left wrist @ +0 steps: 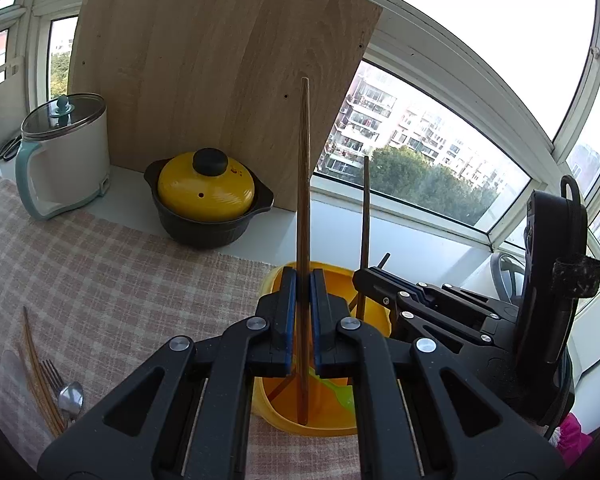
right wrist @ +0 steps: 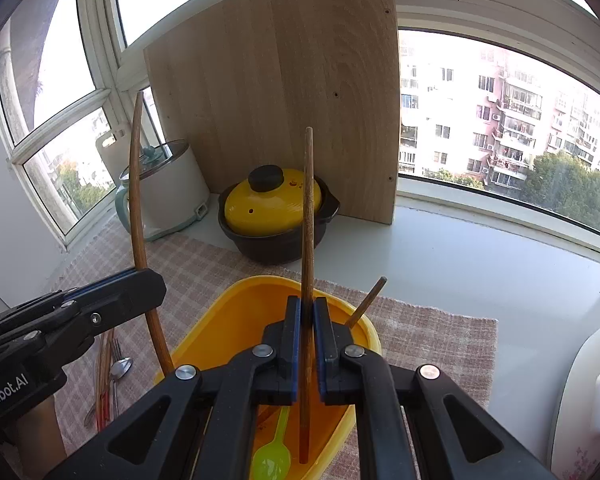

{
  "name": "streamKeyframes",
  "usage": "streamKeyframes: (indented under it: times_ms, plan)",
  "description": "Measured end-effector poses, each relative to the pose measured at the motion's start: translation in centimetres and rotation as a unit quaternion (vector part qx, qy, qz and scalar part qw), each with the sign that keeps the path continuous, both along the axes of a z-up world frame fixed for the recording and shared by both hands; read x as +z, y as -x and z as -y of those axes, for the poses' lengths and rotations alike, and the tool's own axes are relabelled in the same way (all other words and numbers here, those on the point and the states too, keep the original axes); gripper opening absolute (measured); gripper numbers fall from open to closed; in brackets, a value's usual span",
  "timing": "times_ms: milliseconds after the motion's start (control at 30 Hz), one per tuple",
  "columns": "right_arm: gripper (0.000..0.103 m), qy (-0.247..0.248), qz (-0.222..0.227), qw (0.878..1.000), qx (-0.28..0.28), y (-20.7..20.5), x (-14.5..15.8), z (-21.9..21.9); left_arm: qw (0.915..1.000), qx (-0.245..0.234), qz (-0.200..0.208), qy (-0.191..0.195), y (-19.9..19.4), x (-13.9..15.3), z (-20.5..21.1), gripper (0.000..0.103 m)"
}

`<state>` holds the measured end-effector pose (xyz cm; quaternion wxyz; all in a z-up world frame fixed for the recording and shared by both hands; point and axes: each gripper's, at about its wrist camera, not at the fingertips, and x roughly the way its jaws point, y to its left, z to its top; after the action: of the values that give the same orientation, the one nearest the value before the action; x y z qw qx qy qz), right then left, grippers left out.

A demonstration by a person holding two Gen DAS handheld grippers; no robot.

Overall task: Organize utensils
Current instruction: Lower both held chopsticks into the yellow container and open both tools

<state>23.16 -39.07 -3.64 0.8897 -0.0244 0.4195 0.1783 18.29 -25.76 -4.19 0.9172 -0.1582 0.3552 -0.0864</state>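
My left gripper (left wrist: 303,312) is shut on a brown wooden chopstick (left wrist: 304,184), held upright with its lower end inside the yellow bin (left wrist: 374,320). My right gripper (right wrist: 307,336) is shut on a second wooden chopstick (right wrist: 308,208), also upright with its tip down in the yellow bin (right wrist: 228,304). The right gripper shows in the left wrist view (left wrist: 374,280), just right of mine; the left gripper shows in the right wrist view (right wrist: 140,284). A green plastic spoon (right wrist: 271,452) and another chopstick (right wrist: 366,302) lie in the bin.
Several chopsticks (left wrist: 40,384), a fork (left wrist: 52,376) and a metal spoon (left wrist: 71,398) lie on the checked cloth at the left. A yellow-lidded dark pot (left wrist: 208,196), a white kettle (left wrist: 64,152) and a leaning wooden board (left wrist: 220,72) stand at the back by the window.
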Motion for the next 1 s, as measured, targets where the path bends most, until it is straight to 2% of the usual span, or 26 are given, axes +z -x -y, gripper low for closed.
streamKeyframes:
  times_ms: [167, 233, 267, 300, 667, 933, 1000]
  plan:
    - [0.004, 0.01, -0.001, 1.0, -0.001, 0.4, -0.1, -0.3, 0.9999, -0.016, -0.003, 0.0, 0.2, 0.0, 0.0, 0.004]
    - [0.017, 0.014, 0.002, 1.0, -0.009, 0.6, 0.1, -0.2, 0.9998, -0.018, -0.004, -0.004, 0.4, 0.1, 0.1, 0.004]
    - [0.033, 0.014, 0.006, 1.0, -0.013, 0.8, 0.3, -0.2, 0.9998, -0.02, -0.004, -0.005, 0.5, 0.2, 0.1, 0.004]
    - [0.035, 0.015, 0.009, 1.0, -0.016, 0.9, 0.4, -0.1, 0.9998, -0.019, -0.003, -0.006, 0.7, 0.2, 0.0, 0.004]
    - [0.035, 0.029, 0.025, 0.999, -0.031, 2.9, 2.3, -0.2, 0.9999, -0.013, 0.001, -0.001, 3.0, 0.8, -1.9, 0.005]
    - [0.035, 0.042, 0.034, 0.998, -0.013, 5.2, 3.2, -2.9, 0.9999, 0.001, -0.002, -0.013, 5.4, 0.8, -4.4, 0.005]
    - [0.039, 0.042, 0.035, 0.998, -0.007, 5.8, 3.4, -3.8, 0.9998, 0.006, -0.004, -0.018, 6.1, 0.7, -5.4, 0.005]
